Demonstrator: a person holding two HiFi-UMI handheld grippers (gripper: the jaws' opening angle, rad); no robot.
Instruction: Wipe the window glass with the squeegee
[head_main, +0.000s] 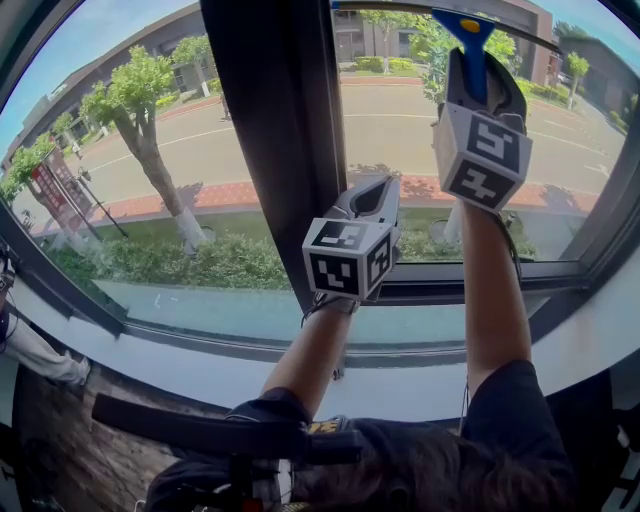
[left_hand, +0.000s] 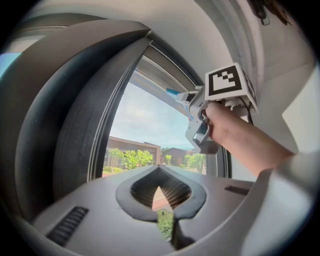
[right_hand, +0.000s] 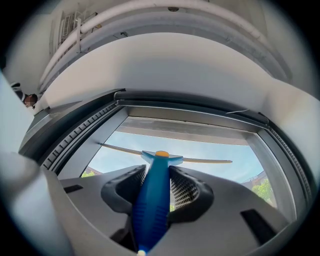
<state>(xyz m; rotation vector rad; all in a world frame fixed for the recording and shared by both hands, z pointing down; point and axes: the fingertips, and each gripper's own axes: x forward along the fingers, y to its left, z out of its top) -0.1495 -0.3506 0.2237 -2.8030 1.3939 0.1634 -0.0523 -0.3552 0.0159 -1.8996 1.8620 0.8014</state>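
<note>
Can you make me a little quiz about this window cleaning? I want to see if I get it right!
1. True or false: the left claw holds the squeegee.
2. What colour is the squeegee's handle? A red, B blue, C green.
3. Fill in the gap: the squeegee's blade sits near the ___ edge of the window glass.

Key
1. False. The right claw grips it. The left claw is shut with nothing in it.
2. B
3. top
</note>
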